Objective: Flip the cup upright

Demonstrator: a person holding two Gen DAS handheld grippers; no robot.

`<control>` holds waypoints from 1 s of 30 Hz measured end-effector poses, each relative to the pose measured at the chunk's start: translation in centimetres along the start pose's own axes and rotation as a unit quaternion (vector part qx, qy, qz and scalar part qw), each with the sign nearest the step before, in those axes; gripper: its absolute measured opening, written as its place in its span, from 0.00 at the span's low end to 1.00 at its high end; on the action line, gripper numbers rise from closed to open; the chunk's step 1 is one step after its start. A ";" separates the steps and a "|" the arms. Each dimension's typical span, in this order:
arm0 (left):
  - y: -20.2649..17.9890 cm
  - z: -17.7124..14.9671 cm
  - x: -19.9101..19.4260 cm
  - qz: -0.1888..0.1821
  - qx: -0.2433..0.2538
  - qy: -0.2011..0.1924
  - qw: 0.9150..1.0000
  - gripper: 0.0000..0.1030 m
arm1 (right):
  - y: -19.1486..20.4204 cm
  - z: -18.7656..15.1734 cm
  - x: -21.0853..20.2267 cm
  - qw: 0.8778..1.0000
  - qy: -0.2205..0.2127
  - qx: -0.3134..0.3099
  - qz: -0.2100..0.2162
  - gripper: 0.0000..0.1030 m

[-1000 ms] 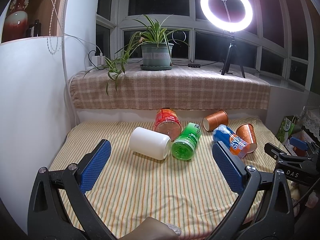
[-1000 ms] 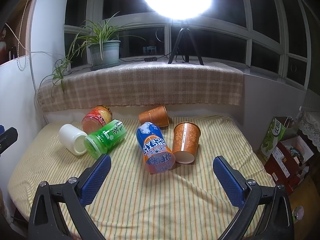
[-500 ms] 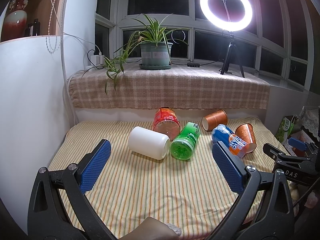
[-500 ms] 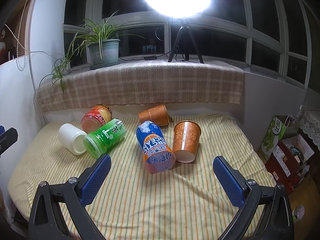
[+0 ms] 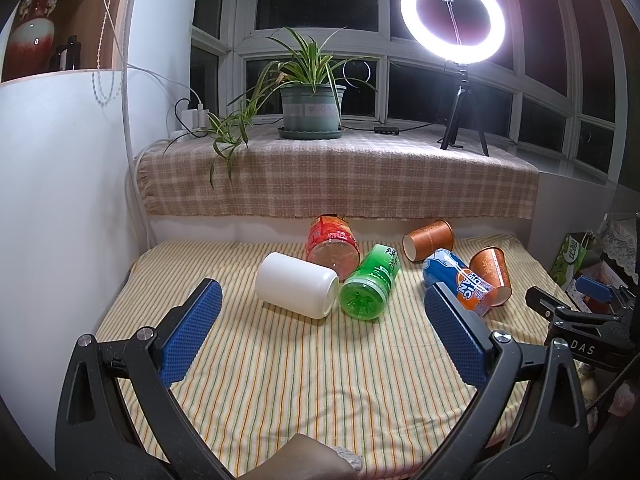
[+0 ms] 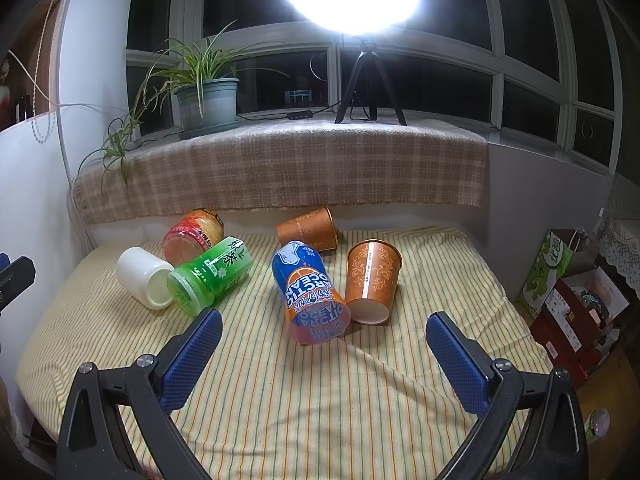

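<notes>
**— What's in front of you?**

A night-dark bay window with a ring light (image 5: 459, 17) and a potted spider plant (image 5: 311, 107) on the checked sill, and below them a table under a yellow striped cloth (image 6: 320, 392). Six cups lie on their sides on it, beyond my fingertips. None is upright yet.

**— And your grippers?**

My left gripper (image 5: 320, 336) is spread wide and holds nothing. My right gripper (image 6: 322, 354) is the same, with its blue pads (image 6: 456, 364) far apart.

**— Run through the cups, left to right.**

Ahead of my left gripper, slightly left of centre, is the white cup (image 5: 297, 290). Touching it are the red clear cup (image 5: 333, 241) behind and the green cup (image 5: 370, 282) to its right. Ahead of my right gripper is the blue-and-orange Arctic Ocean cup (image 6: 311, 294), with its end towards me. The patterned orange paper cup (image 6: 372, 280) lies just beside it, mouth towards me. A second orange paper cup (image 6: 308, 229) lies behind both, by the wall.

**— How would you do the flip well?**

I'd take one cup per hand, probably the white one on the left and the Arctic Ocean cup on the right. I'd close gently across the body, since thin walls may crush. I'd lift it away from its neighbours before rotating it, then set it base down on flat cloth. Nudging a neighbour could set it rolling.
</notes>
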State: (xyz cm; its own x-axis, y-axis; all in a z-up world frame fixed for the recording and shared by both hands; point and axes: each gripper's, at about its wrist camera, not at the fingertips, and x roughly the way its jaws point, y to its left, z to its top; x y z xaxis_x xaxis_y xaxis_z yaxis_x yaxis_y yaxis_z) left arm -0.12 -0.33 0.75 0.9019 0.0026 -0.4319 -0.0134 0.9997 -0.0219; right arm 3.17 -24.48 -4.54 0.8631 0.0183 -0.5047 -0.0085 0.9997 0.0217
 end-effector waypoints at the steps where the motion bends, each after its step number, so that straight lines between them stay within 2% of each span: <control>1: 0.0 0.0 0.0 0.000 0.000 0.000 1.000 1.00 | 0.0 0.0 0.0 1.000 0.001 0.000 0.001 1.00; 10: -0.7 -0.4 0.2 0.003 -0.003 0.001 1.000 1.00 | 0.4 0.0 0.2 1.000 0.010 0.003 0.010 1.00; 17: 1.1 -1.1 0.4 0.009 -0.016 0.011 1.000 1.00 | 1.4 0.4 1.3 0.999 0.024 0.003 0.034 1.00; 25: 3.5 -2.5 0.5 0.018 -0.023 0.043 0.999 1.00 | 3.6 1.7 4.3 0.994 0.060 0.019 0.093 1.00; 30: 5.3 -3.1 0.2 0.033 -0.036 0.051 0.998 1.00 | 5.1 2.8 7.7 0.981 0.110 0.060 0.146 1.00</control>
State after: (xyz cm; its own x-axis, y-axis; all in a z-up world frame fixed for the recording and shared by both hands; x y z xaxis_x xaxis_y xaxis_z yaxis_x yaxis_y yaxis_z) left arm -1.31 4.85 -2.26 0.8497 0.0617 -0.5236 -0.1056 0.9929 -0.0543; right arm 11.20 -19.29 -5.89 0.7028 0.3192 -0.6358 -0.1685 0.9429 0.2872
